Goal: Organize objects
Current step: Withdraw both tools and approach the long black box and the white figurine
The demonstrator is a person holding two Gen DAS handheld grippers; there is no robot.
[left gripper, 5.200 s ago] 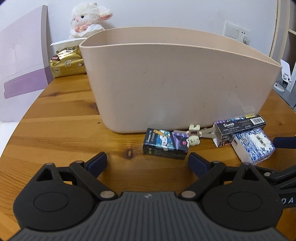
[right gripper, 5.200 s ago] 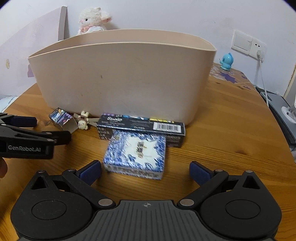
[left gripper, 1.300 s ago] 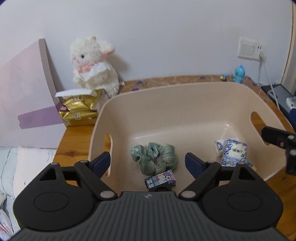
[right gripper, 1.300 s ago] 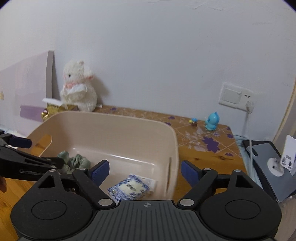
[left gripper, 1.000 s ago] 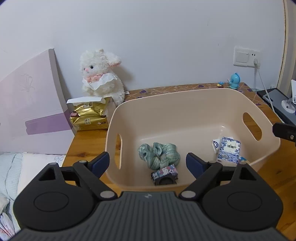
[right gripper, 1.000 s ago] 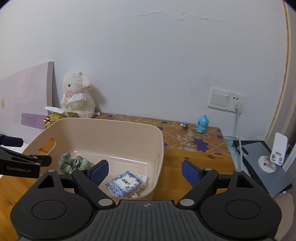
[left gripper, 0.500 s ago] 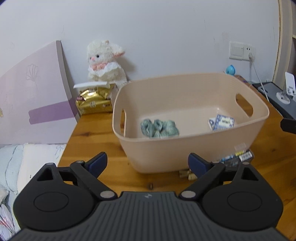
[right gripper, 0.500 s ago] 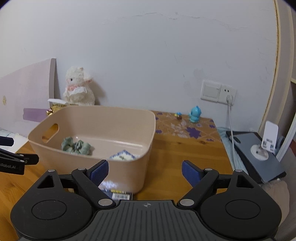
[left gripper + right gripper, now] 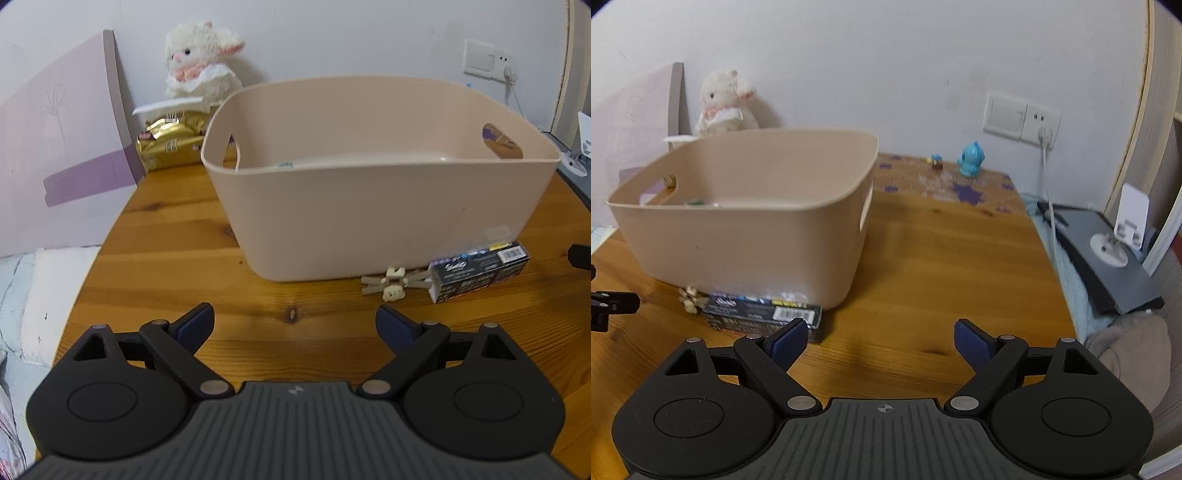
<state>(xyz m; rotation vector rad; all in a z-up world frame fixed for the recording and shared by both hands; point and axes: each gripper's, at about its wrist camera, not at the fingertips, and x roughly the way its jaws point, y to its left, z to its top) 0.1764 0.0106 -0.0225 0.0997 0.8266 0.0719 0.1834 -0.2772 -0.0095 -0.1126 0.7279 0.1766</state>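
A beige plastic bin [image 9: 369, 206] stands on the wooden table; it also shows in the right wrist view [image 9: 746, 221]. A dark long box [image 9: 480, 269] and a small bear hair clip [image 9: 393, 286] lie on the table against the bin's front wall. In the right wrist view the box [image 9: 764, 317] and the clip [image 9: 690, 295] lie ahead of my left finger. My left gripper [image 9: 294, 325] is open and empty, low over the table in front of the bin. My right gripper [image 9: 877, 341] is open and empty, right of the box. What lies in the bin is mostly hidden.
A white plush lamb [image 9: 199, 62], a gold packet [image 9: 170, 144] and a pink board [image 9: 55, 136] stand behind the bin at left. A blue figurine [image 9: 971, 160], a wall socket with cable [image 9: 1023, 118] and a grey device [image 9: 1100, 254] are at right.
Both grippers have dropped from above the bin to low in front of it, open and empty. The small box and the blue-white packet that lay on the table earlier are in the bin.
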